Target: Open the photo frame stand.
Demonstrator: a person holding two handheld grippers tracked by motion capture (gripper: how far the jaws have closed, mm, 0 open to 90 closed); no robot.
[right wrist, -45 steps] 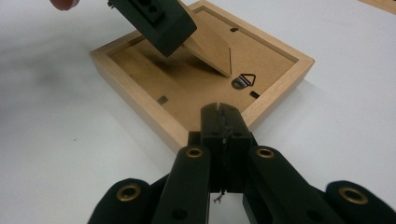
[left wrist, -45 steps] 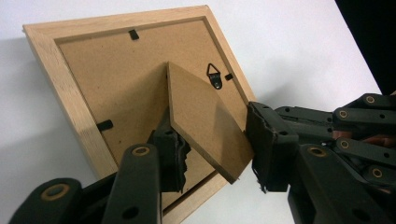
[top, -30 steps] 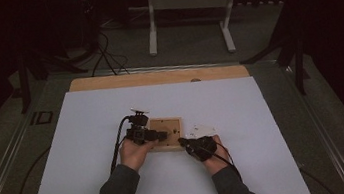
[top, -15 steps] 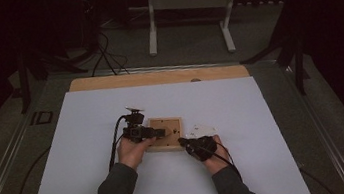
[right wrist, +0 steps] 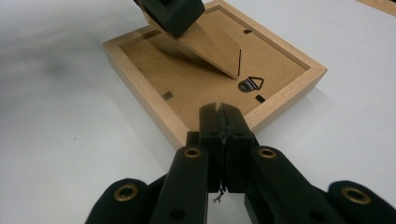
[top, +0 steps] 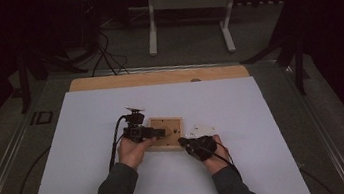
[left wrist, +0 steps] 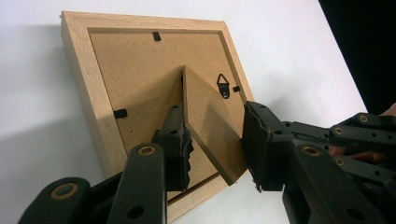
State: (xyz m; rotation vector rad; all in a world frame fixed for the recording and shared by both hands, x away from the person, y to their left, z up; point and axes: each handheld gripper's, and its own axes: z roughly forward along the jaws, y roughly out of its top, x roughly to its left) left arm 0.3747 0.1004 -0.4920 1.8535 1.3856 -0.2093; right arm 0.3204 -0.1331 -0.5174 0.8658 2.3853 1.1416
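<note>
Wooden picture frame (left wrist: 88, 100) lies face down mid-tabletop; its stand flap (left wrist: 210, 123) has been lifted between the left gripper's (left wrist: 212, 144) open jaws, while the right gripper (right wrist: 219, 119) is kept closed, empty, beside the frame's near edge.

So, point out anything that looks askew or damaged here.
The picture frame lies face down, and its stand flap sticks up from the backing between the open jaws of the left gripper. That gripper's pads look ragged and chipped. Nothing else stands out.

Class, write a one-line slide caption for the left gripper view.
Open left claw straddles the raised stand flap on the back of a face-down wooden frame.
</note>
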